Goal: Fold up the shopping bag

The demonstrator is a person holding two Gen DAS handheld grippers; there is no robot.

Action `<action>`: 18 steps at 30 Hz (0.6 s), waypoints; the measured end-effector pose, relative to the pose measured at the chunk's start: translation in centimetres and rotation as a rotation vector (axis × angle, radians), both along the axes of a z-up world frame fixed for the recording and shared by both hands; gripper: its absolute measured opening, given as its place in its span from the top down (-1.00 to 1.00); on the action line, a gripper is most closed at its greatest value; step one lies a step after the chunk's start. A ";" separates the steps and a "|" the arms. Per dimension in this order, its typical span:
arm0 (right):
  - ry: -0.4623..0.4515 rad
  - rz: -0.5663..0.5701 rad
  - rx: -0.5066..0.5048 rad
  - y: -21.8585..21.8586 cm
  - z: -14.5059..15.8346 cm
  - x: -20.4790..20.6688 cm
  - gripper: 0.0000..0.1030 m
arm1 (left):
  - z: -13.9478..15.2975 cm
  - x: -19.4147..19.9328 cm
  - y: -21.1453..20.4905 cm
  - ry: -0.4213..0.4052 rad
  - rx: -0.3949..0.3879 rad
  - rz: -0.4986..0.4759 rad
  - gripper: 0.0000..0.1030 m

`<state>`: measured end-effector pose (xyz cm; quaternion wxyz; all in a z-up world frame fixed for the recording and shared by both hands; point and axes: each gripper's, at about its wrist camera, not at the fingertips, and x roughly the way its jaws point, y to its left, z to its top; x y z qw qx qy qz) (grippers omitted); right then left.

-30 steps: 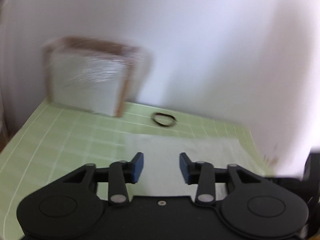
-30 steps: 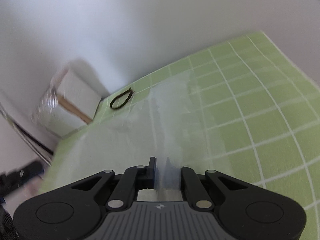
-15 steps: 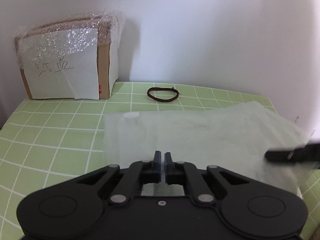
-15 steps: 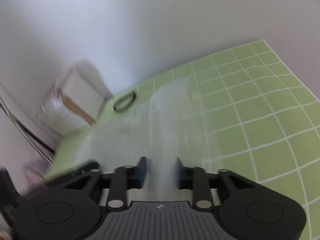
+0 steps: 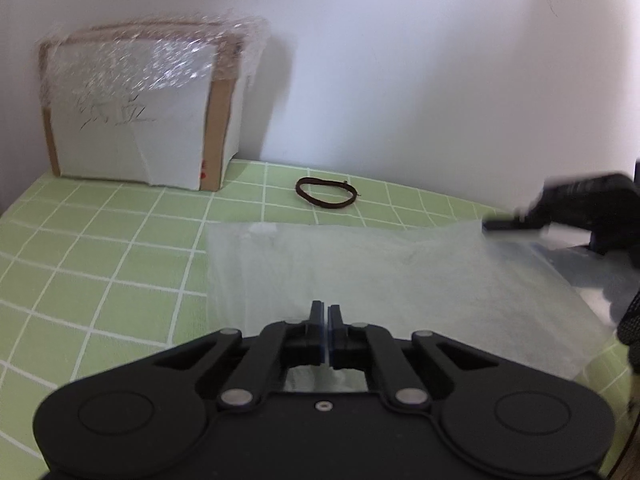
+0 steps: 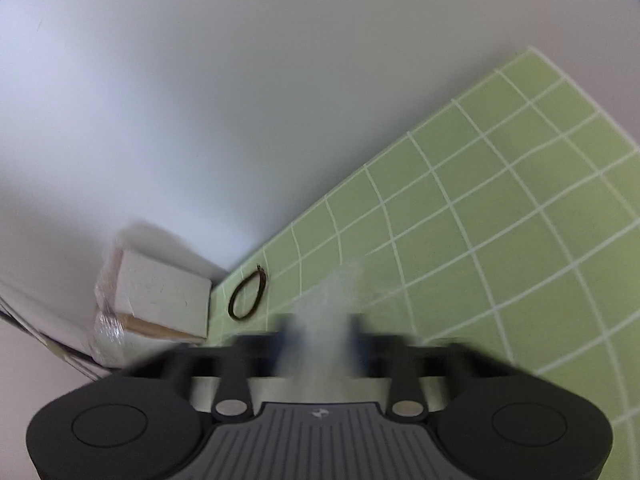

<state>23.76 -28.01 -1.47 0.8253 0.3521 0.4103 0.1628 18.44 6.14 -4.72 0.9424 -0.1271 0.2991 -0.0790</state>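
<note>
Plain white wall (image 5: 400, 80) behind a table with green white-gridded mat (image 5: 100, 272). Plastic-wrapped cardboard box (image 5: 140, 120) against the wall, dark band (image 5: 326, 194) beside it. Soft, even light.

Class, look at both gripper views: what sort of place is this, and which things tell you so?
Probably a home tabletop set against a wall, though not certain: a green grid mat, a film-wrapped cardboard box against the white wall, and a hair tie.
</note>
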 end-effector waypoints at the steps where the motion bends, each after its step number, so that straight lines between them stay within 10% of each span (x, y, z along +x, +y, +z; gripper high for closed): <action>1: -0.025 0.010 -0.067 0.4 0.3 -0.2 0.82 | -0.1 0.1 0.4 0.003 -0.029 0.002 0.96; 11: -0.321 0.059 -0.891 5.1 4.0 -4.1 0.70 | 0.0 0.1 0.7 0.004 -0.044 0.011 0.96; 18: -0.533 0.063 -0.696 7.9 6.7 -10.1 0.23 | 0.0 0.0 0.6 0.002 -0.027 0.012 0.96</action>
